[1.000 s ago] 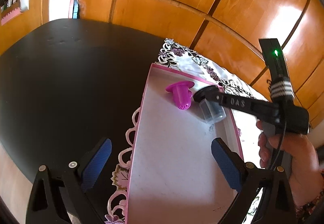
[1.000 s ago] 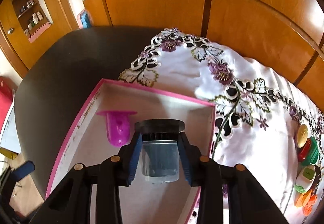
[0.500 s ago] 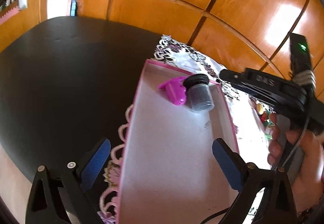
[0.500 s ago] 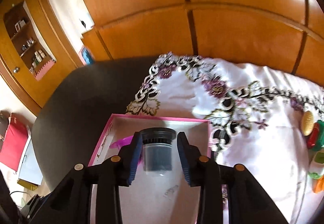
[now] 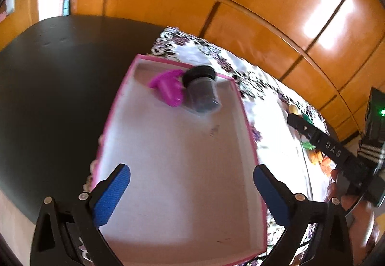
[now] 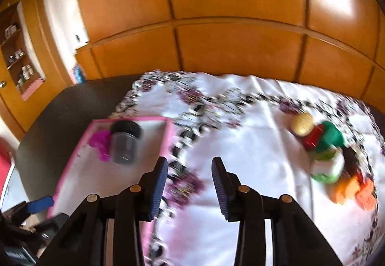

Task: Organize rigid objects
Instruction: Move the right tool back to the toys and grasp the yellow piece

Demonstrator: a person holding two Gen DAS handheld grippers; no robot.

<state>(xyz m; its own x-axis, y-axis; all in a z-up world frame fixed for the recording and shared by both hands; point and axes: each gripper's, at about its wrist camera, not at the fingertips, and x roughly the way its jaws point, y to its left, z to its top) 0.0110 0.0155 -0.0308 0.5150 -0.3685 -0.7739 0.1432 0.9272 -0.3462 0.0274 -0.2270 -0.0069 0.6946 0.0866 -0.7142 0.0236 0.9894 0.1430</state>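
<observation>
A pink-rimmed box point(image 5: 245, 121) point(image 6: 72, 157) lies on the flowered cloth. At its far end lie a magenta plastic piece point(image 5: 168, 88) point(image 6: 101, 143) and a grey jar with a black lid point(image 5: 202, 90) point(image 6: 125, 143), side by side. My left gripper point(image 5: 190, 191) is open over the box's near end, holding nothing. My right gripper point(image 6: 190, 184) is open and empty above the cloth, right of the box; its arm shows in the left wrist view point(image 5: 332, 150). A cluster of coloured plastic items point(image 6: 322, 150) sits on the cloth at the right.
The white flowered cloth point(image 6: 252, 145) covers the right part of a dark round table point(image 5: 53, 88). Orange wooden cabinet panels point(image 6: 228, 44) stand behind the table. A shelf niche point(image 6: 16, 56) is at the far left.
My right gripper has let go of the grey jar, which now lies in the box beside the magenta piece. The right gripper has pulled back and swung right over the cloth.
</observation>
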